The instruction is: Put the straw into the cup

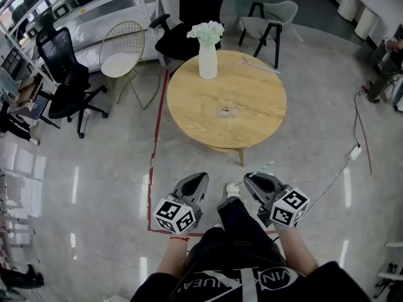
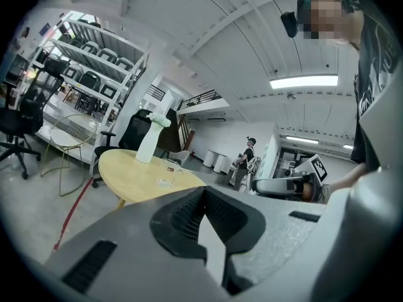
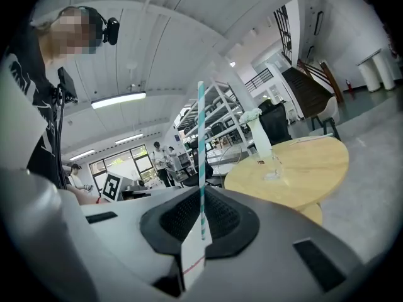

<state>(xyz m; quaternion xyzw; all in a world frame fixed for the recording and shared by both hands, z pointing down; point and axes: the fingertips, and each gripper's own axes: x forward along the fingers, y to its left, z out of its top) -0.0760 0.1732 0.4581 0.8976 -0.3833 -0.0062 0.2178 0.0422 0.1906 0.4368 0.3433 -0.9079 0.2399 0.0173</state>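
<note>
Straw (image 3: pixel 201 150) is clamped in my right tongs (image 3: pixel 201 190): the pads are pinched narrow on its lower end, and the teal-and-white striped length stands upright out of them in the right gripper view. From the head view I can only make out a pale sliver of it (image 1: pixel 265 166) poking past the right tongs (image 1: pixel 254 180).

My left tongs (image 2: pixel 203 190) have their pads drawn together at the tips with nothing between them. In the head view the left tongs (image 1: pixel 196 182) sit beside the right ones, low in the picture and over the grey floor (image 1: pixel 94 168), both pointing towards the table (image 1: pixel 195 106).

The cup (image 1: pixel 227 111) is a small clear glass standing near the middle of the round wooden table, well apart from the straw and from both tongs. I see it in the right gripper view (image 3: pixel 274 167) and more faintly in the left gripper view (image 2: pixel 165 179).

A white vase (image 1: pixel 208 58) with white flowers stands on the far part of the table, behind the cup. A line of red tape (image 1: pixel 158 124) runs along the floor by the table's left side. Beyond it are a black office chair (image 1: pixel 66 74) and a wire chair (image 1: pixel 121 49) with a white seat
</note>
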